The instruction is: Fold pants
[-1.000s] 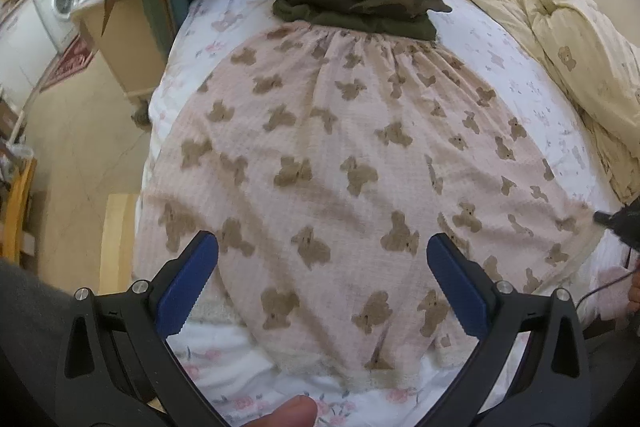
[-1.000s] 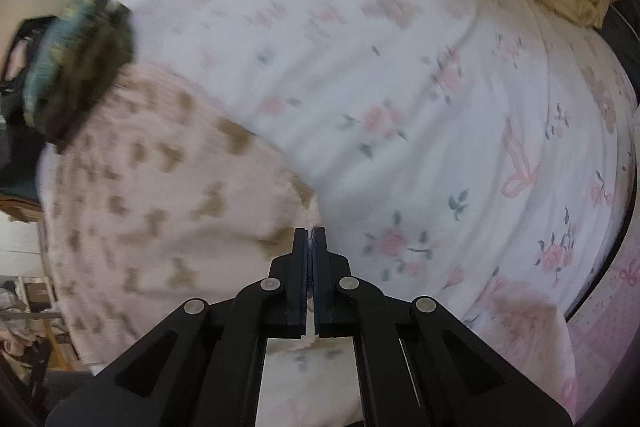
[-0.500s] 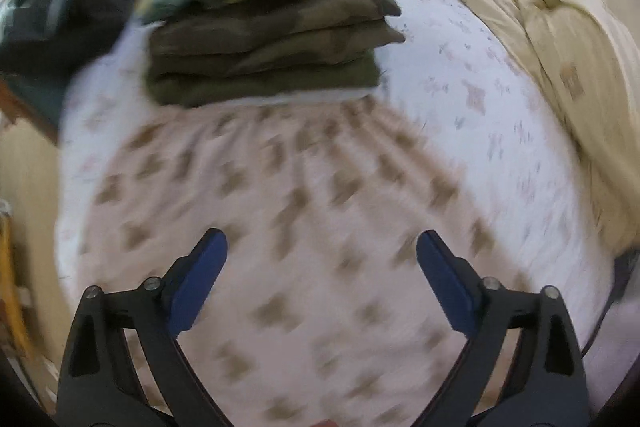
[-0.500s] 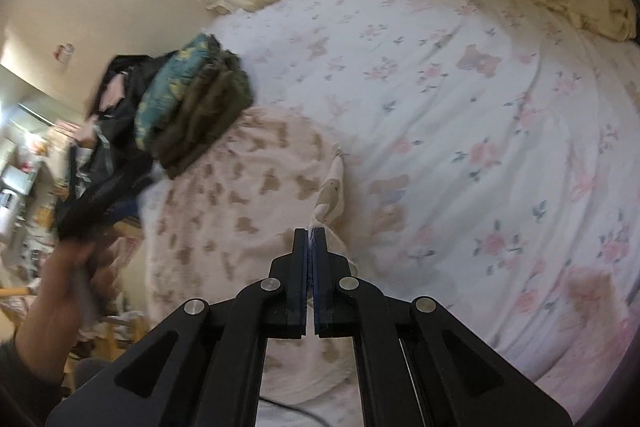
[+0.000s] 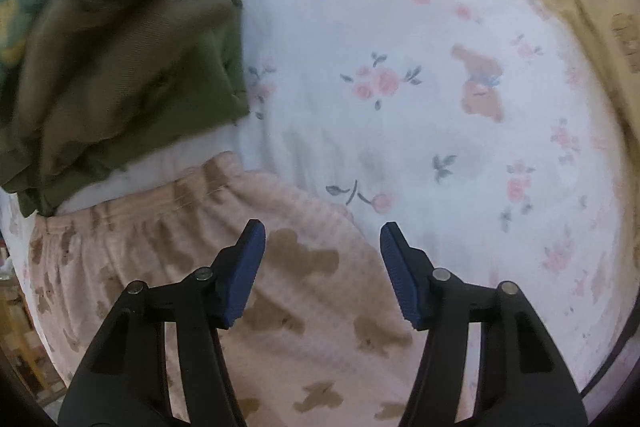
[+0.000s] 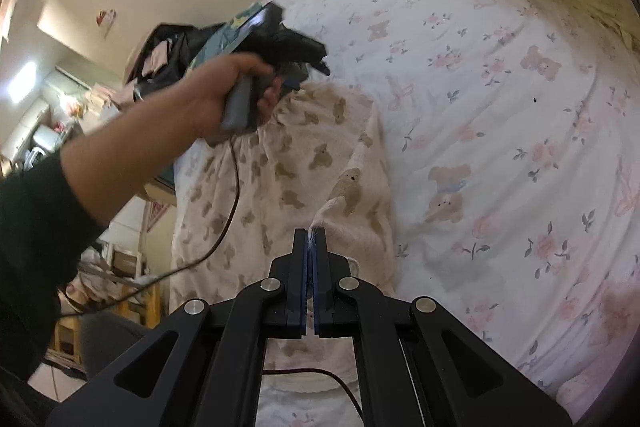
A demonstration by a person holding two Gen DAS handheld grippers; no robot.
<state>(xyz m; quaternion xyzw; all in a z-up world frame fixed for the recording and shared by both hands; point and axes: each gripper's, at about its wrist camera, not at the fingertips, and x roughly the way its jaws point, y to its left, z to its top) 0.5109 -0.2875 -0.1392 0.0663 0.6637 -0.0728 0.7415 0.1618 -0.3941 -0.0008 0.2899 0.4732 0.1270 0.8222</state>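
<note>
Here the pink bear-print pants (image 5: 312,307) lie on the white flowered bedsheet (image 5: 400,107). The left gripper (image 5: 322,267) is closing over the waistband corner, not yet pressing; the right gripper (image 6: 311,247) pinches the pants' edge.

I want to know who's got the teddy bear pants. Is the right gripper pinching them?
Yes, the right gripper is shut on a lifted edge of the pink bear-print pants.

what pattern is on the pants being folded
Pale pink pants with brown teddy bears; clearest in the left wrist view.
</note>
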